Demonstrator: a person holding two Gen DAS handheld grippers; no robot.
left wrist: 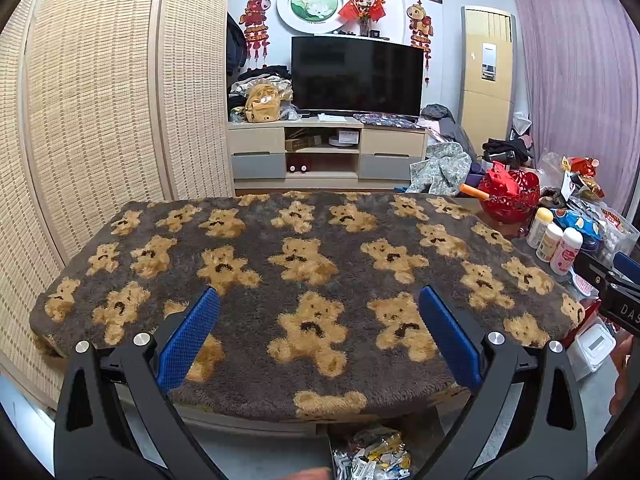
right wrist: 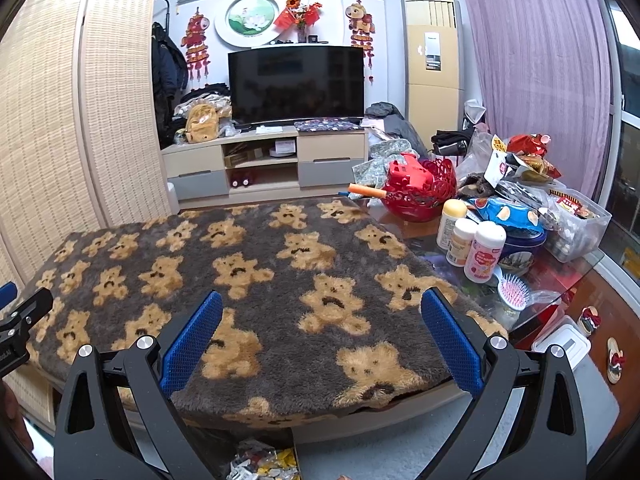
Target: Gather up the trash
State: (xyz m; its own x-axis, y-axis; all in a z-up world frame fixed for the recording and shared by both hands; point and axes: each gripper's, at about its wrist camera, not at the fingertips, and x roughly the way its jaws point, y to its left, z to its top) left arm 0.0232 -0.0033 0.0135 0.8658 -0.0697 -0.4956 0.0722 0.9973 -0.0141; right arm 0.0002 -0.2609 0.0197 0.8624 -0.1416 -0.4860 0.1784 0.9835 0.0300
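A fluffy dark cloth with tan bears (left wrist: pixel 280 272) (right wrist: pixel 248 288) covers the table in front of both grippers. My left gripper (left wrist: pixel 319 304) hangs open over its near edge with nothing between the blue pads. My right gripper (right wrist: pixel 322 308) is open too, also over the near edge and holding nothing. Crumpled wrappers (left wrist: pixel 372 456) (right wrist: pixel 264 464) lie in a dark bin below the table's front edge, low in both views. Part of the right gripper (left wrist: pixel 612 288) shows at the right edge of the left wrist view.
On the table's right end stand a red basket (right wrist: pixel 420 192), three small bottles (right wrist: pixel 472 240), snack bags, a clear box and a pink hairbrush (right wrist: pixel 512 286). A woven screen (left wrist: pixel 100 100) stands at the left. A TV stand (right wrist: pixel 272 160) lies beyond the table.
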